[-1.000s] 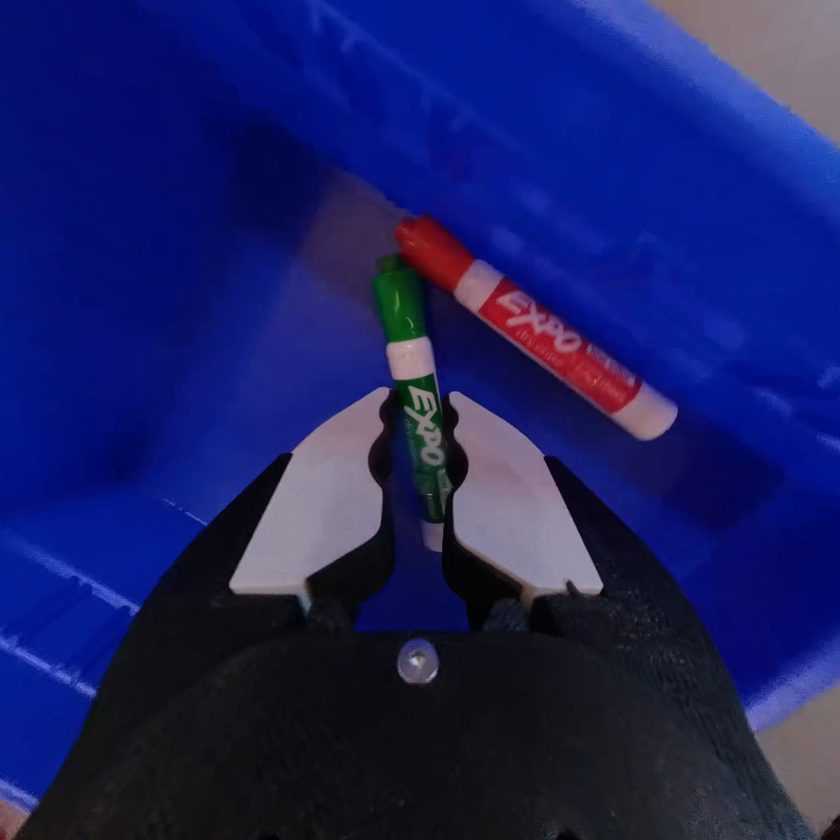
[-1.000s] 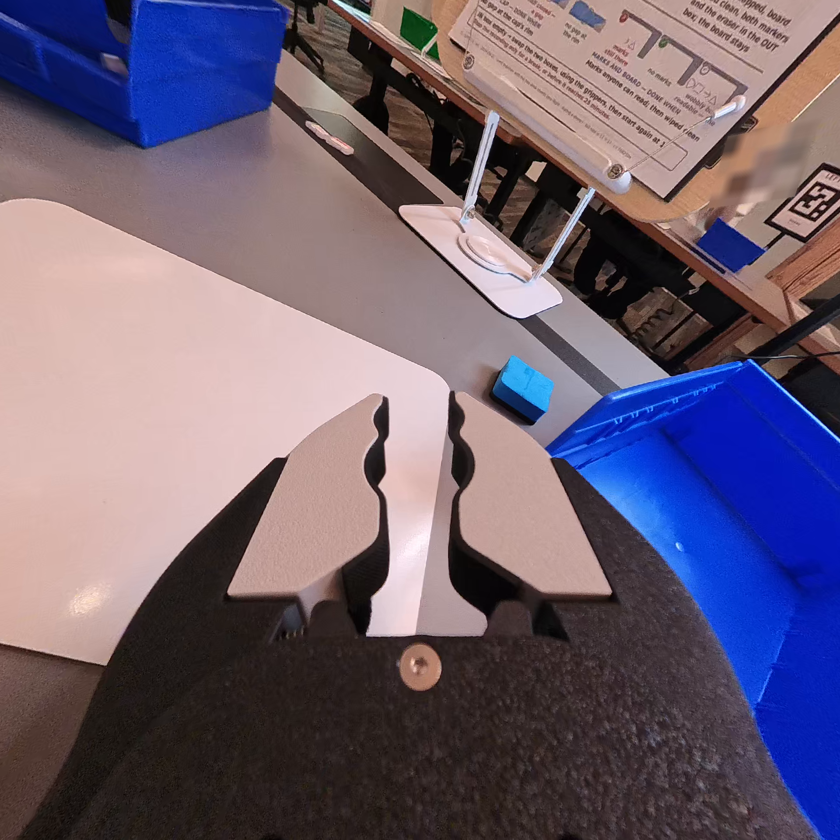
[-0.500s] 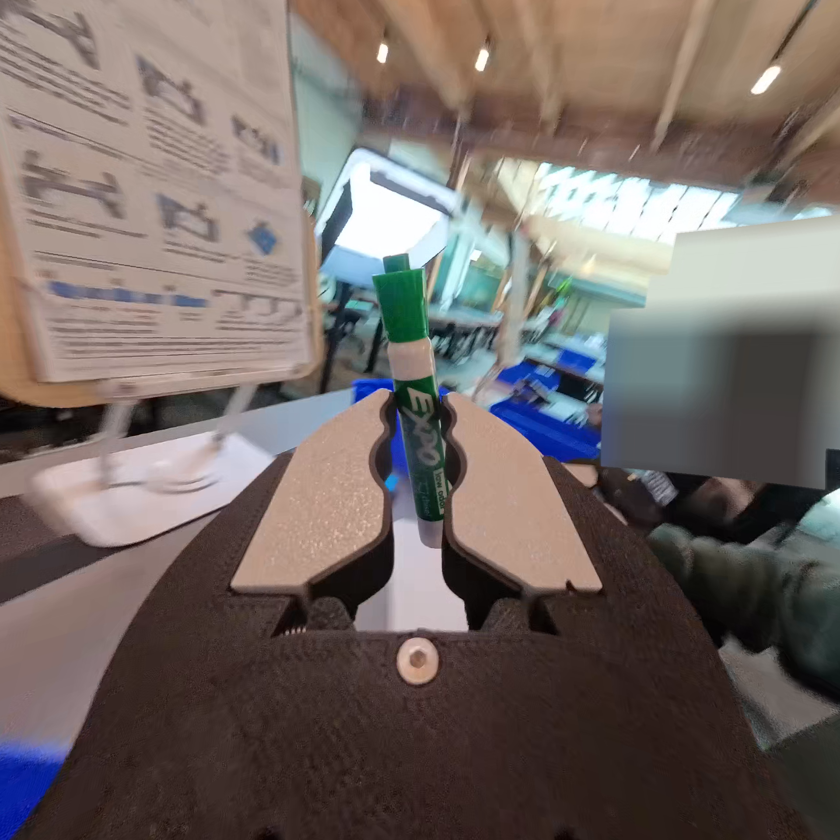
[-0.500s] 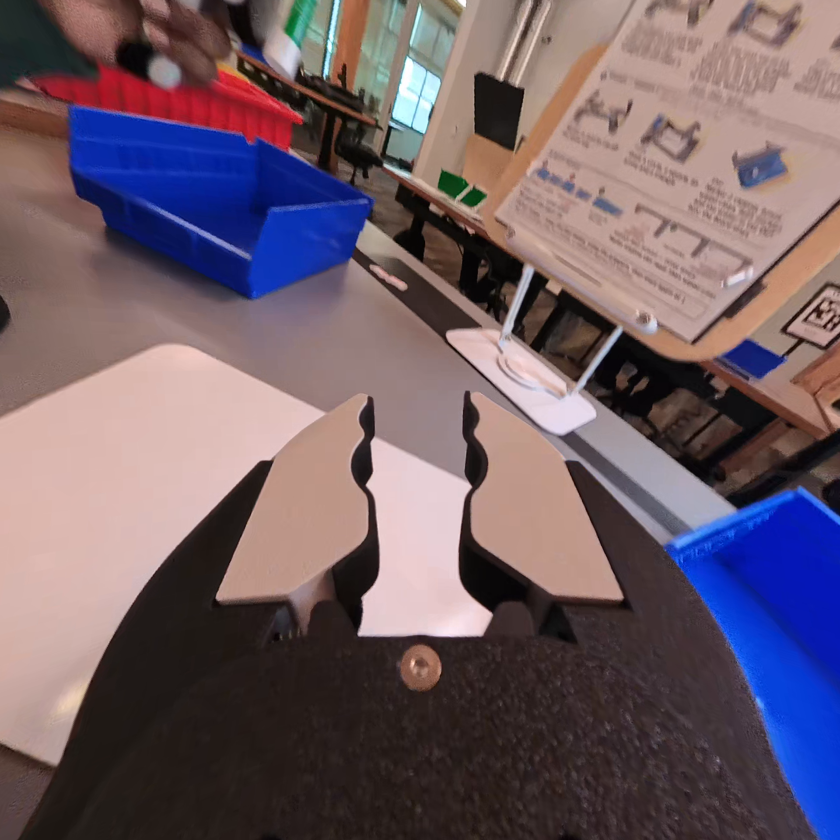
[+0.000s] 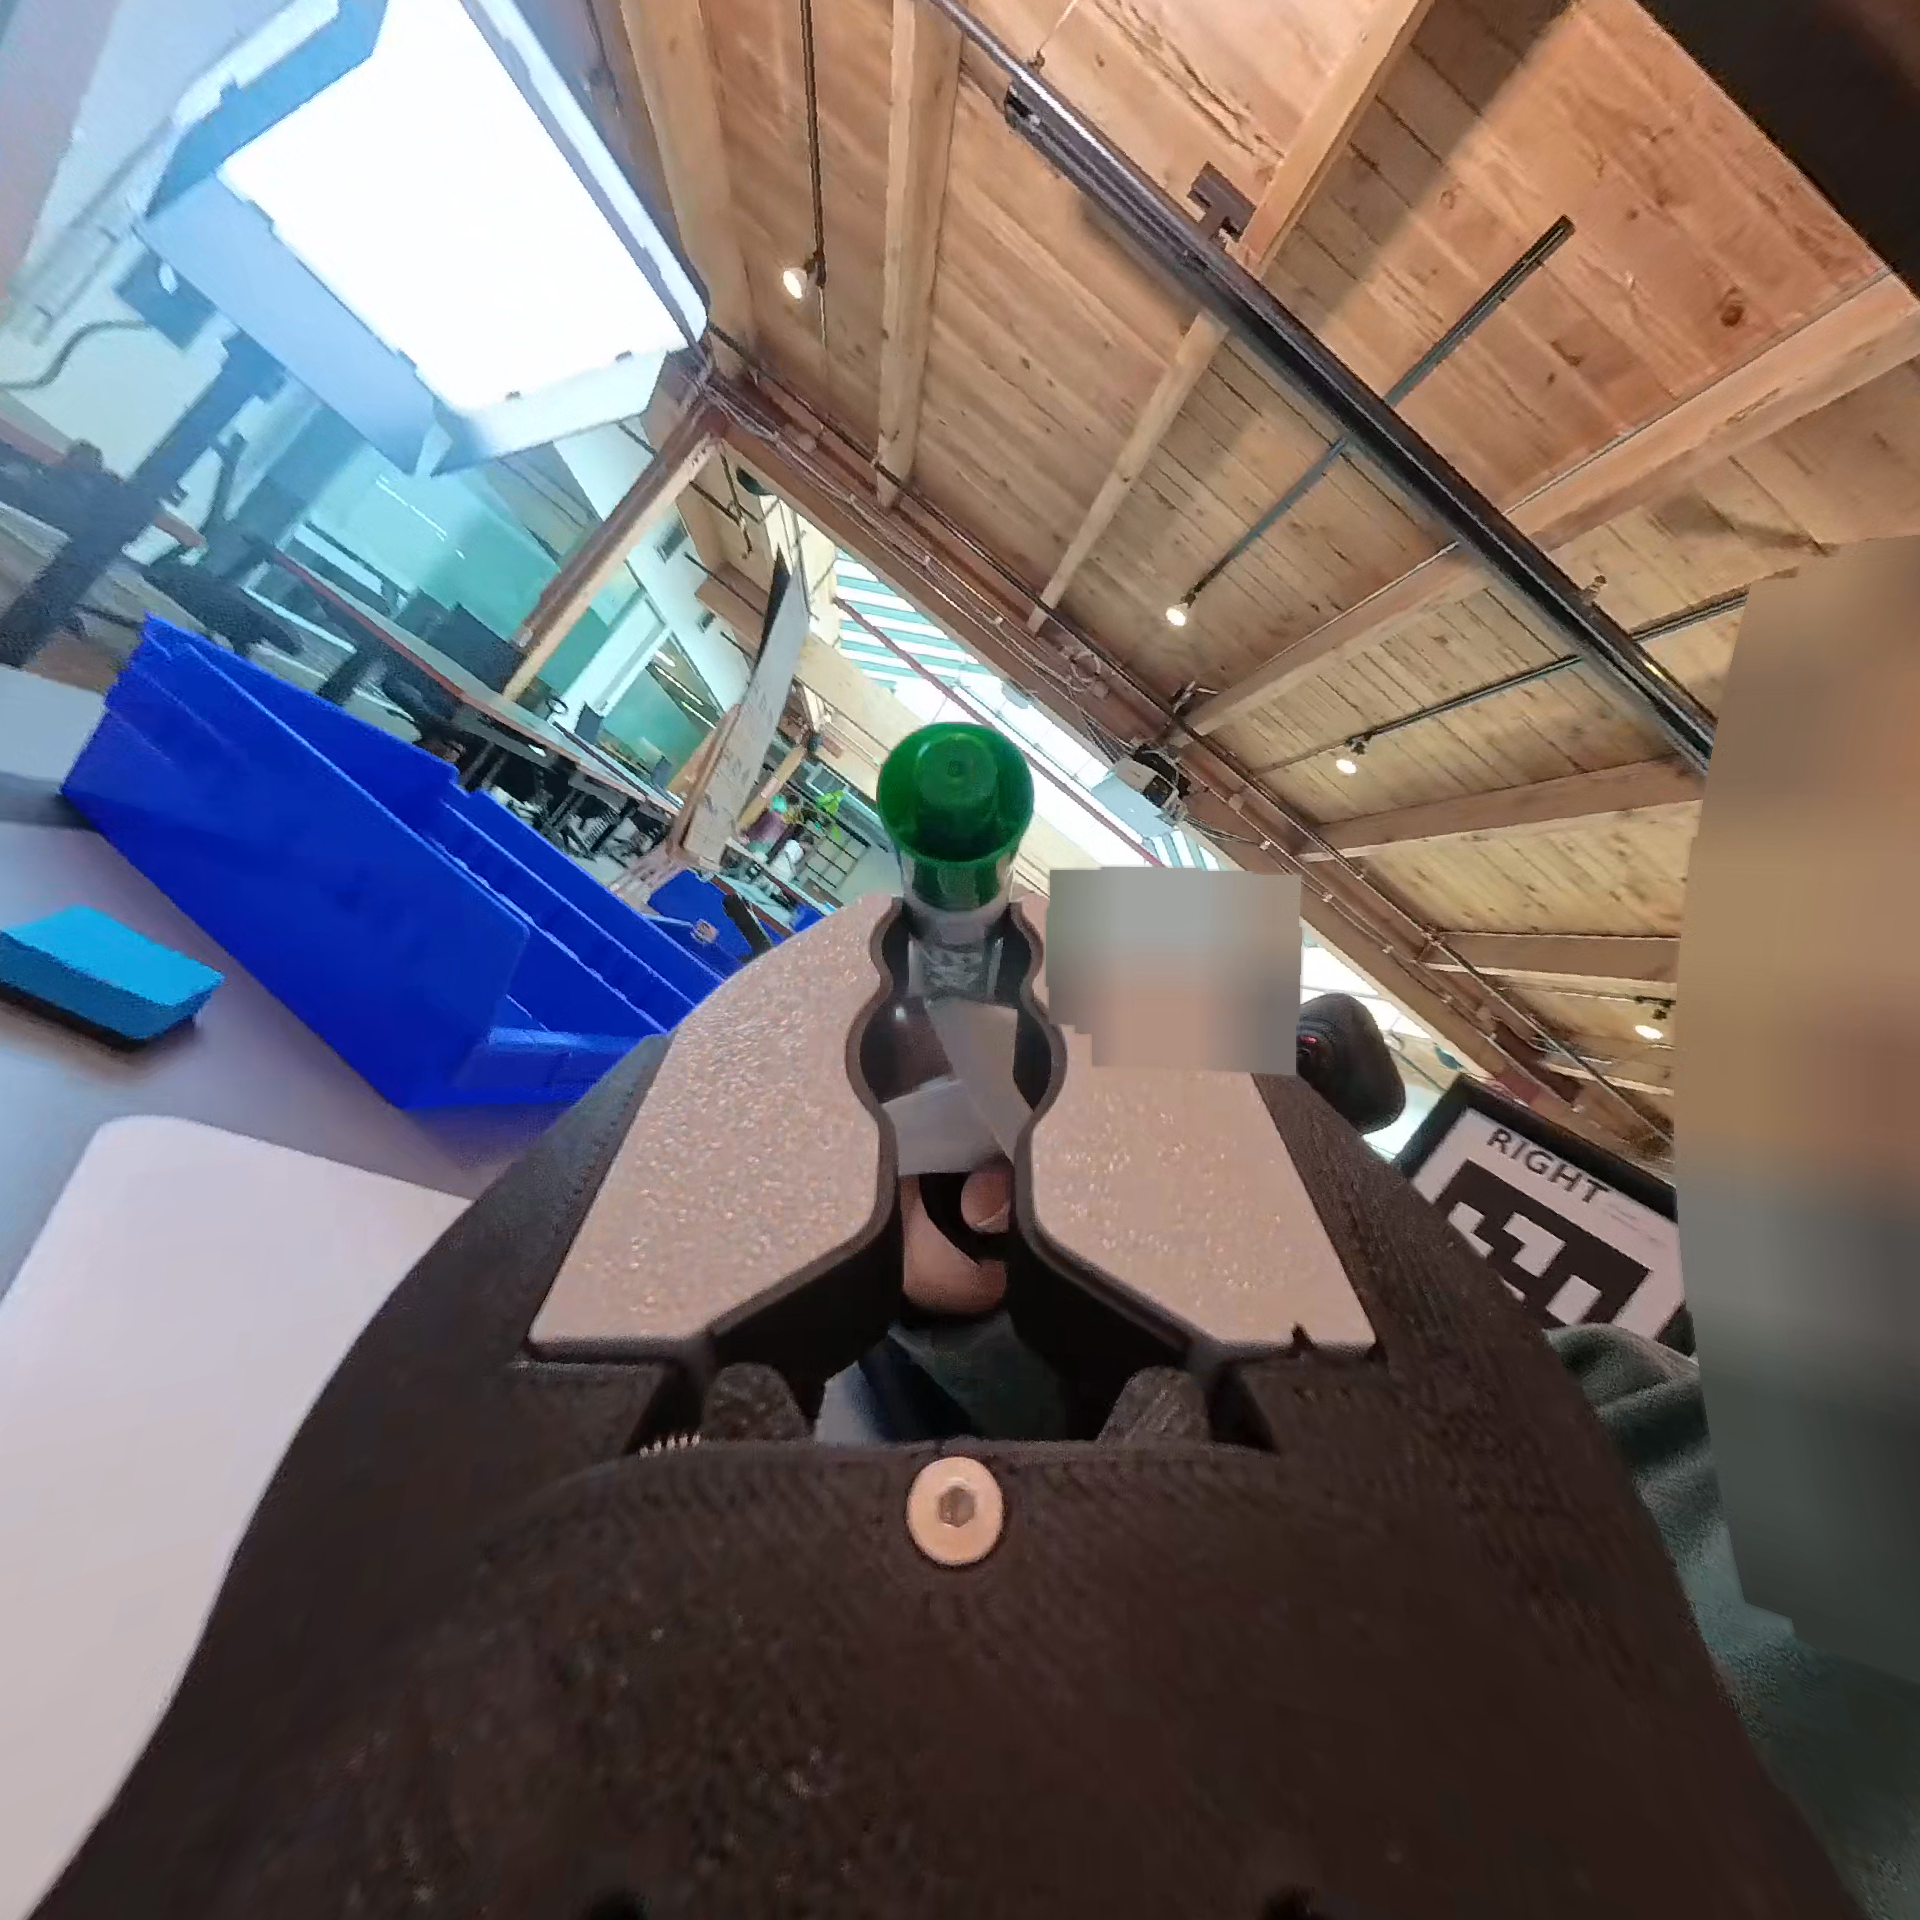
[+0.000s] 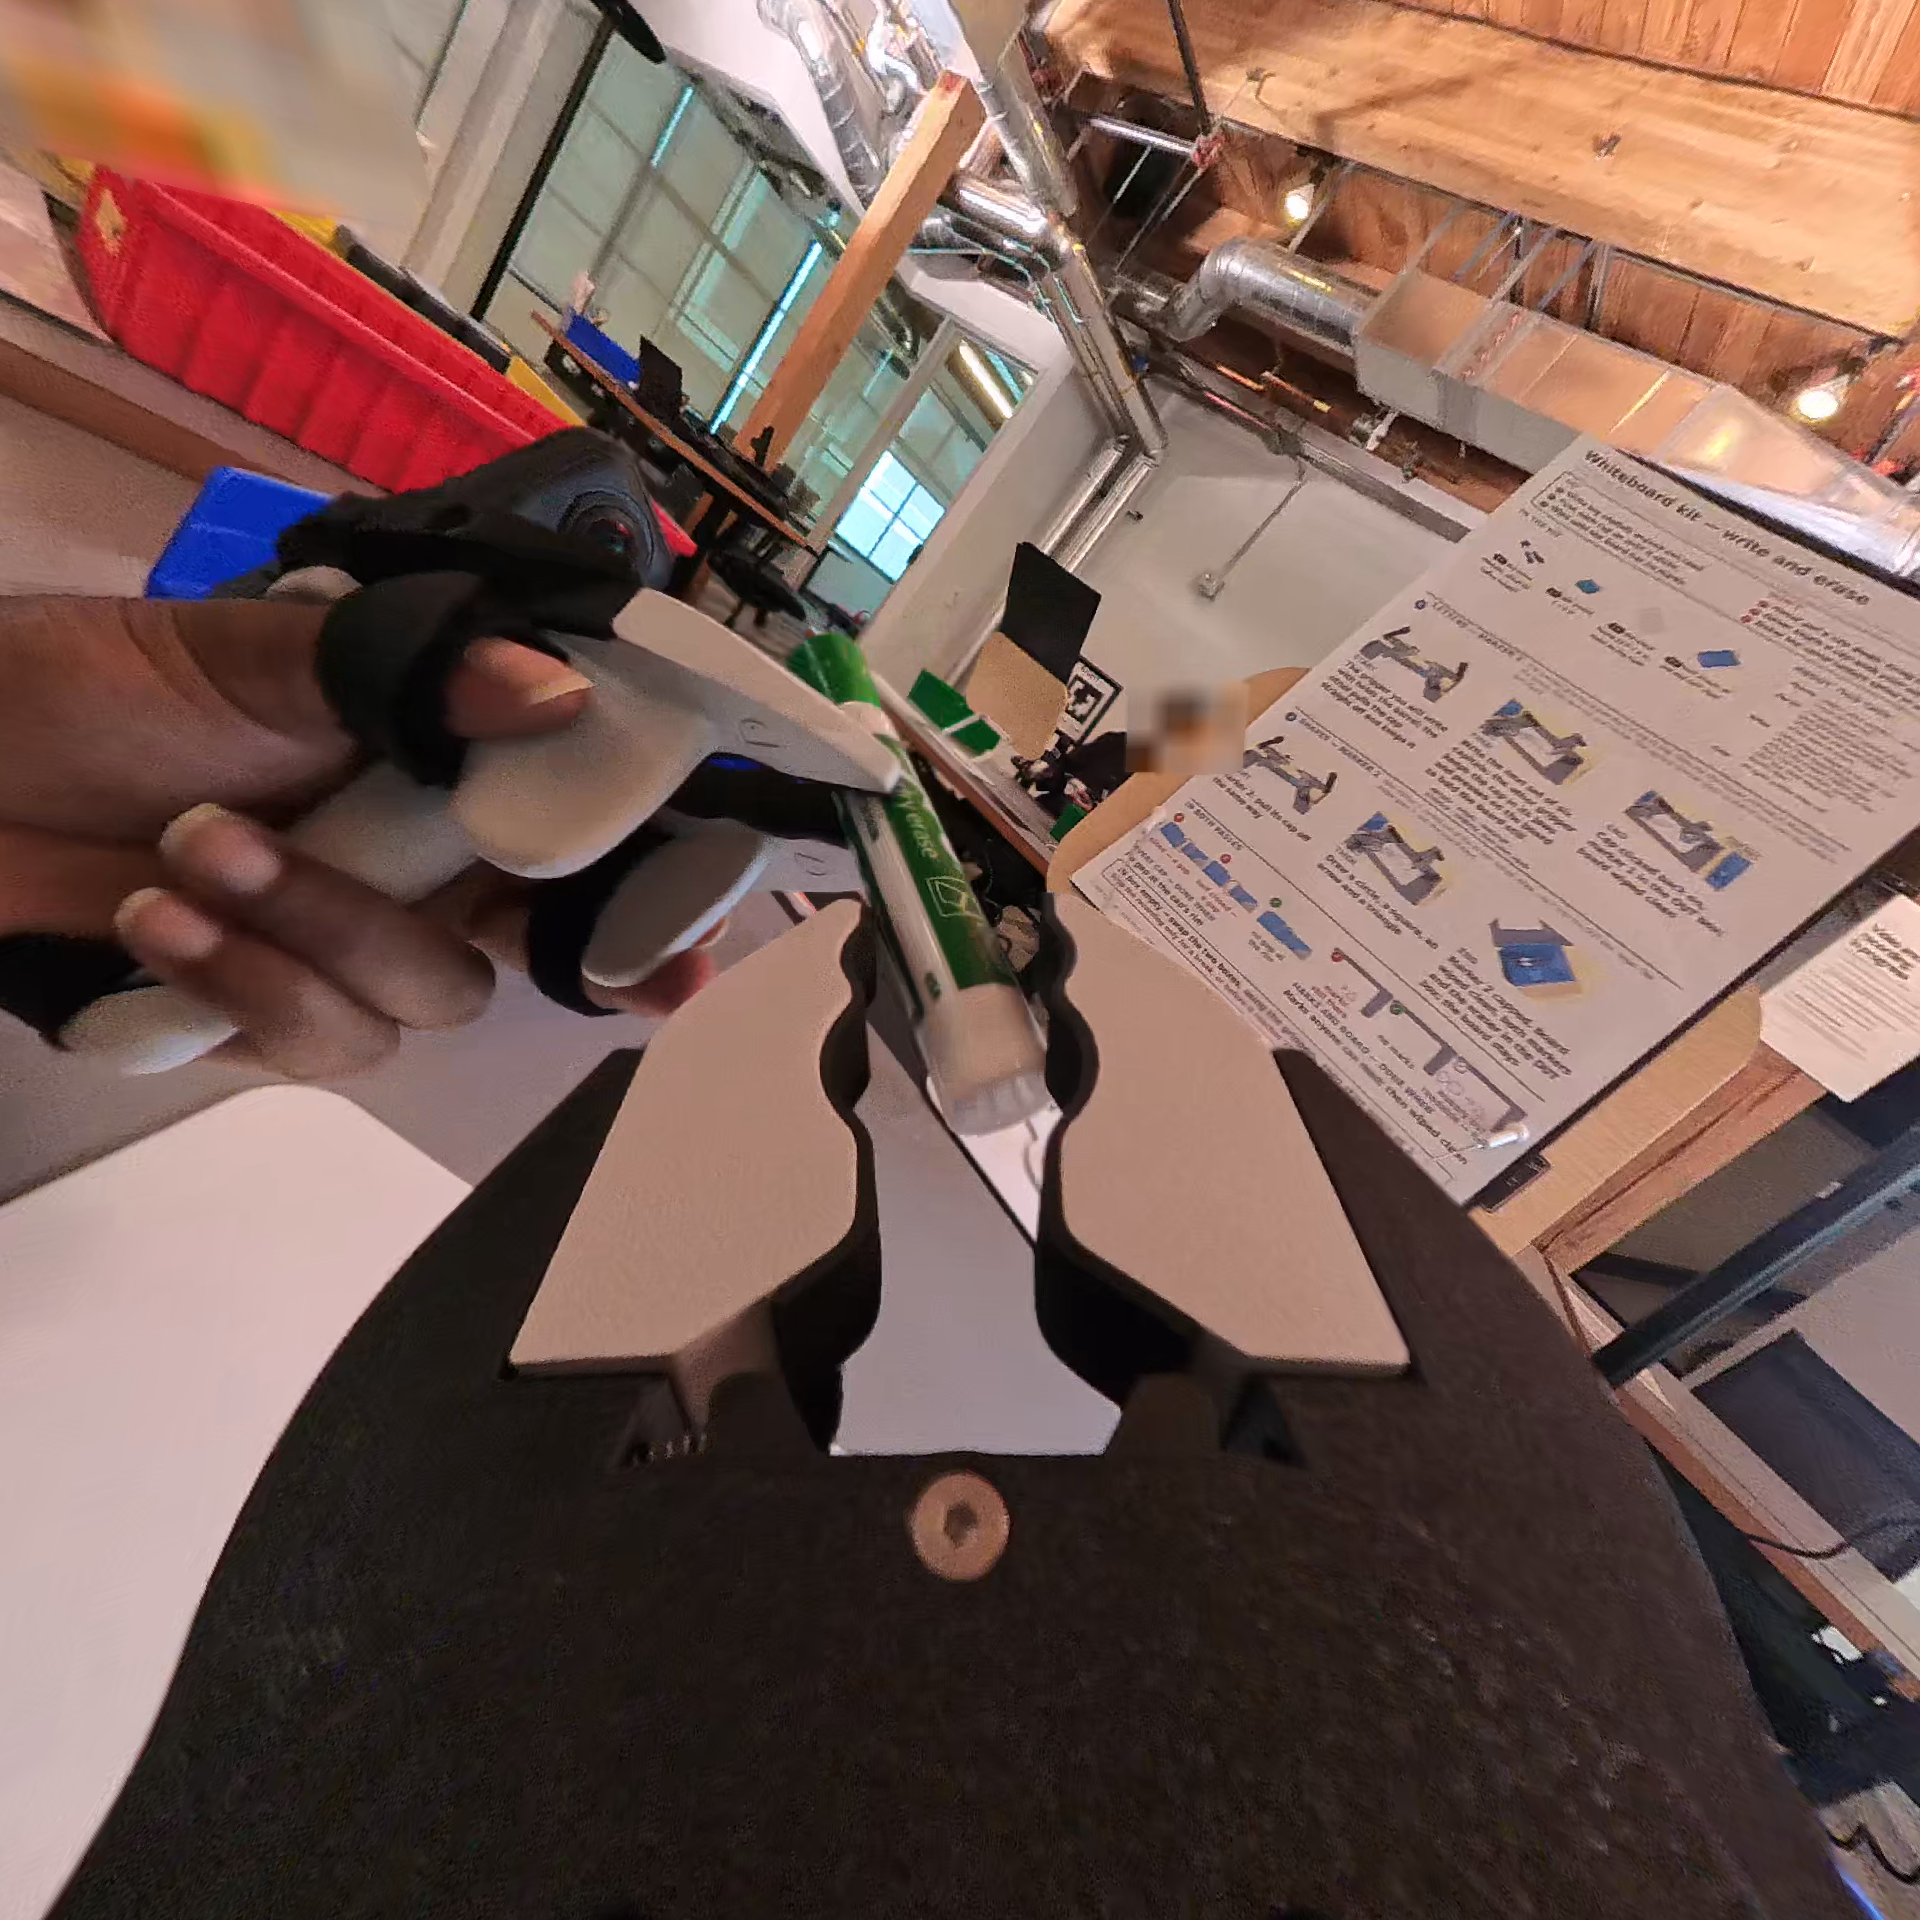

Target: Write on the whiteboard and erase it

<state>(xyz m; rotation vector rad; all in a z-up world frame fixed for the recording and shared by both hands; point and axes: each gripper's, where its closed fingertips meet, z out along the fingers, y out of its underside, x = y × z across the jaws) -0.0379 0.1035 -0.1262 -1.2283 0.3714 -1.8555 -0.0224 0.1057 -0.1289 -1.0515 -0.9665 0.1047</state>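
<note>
My left gripper point(image 5: 956, 935) is shut on a green marker point(image 5: 954, 800), whose green cap points away from the camera. In the right wrist view a hand holds that left gripper point(image 6: 873, 769) at the left, clamped on the marker point(image 6: 914, 862) near its cap. The marker slants down, and its white rear end lies between the fingers of my right gripper point(image 6: 951, 935). The right gripper is open, with a gap on each side of the marker. The whiteboard point(image 6: 208, 1351) lies below, blank where it shows; it also shows in the left wrist view point(image 5: 156, 1403).
A blue eraser point(image 5: 104, 971) lies on the grey table beside a blue bin point(image 5: 312, 883). An instruction sheet on a stand point(image 6: 1507, 831) is at the right. A red bin point(image 6: 291, 343) is far left. A black-and-white tag point(image 5: 1538, 1236) shows at the right. Both grippers' tips are close together, under 4 cm apart.
My left gripper lifted the green marker out of the blue bin and carried it over the whiteboard to the right gripper. The right gripper tilted up and opened wider around the marker's rear end.
</note>
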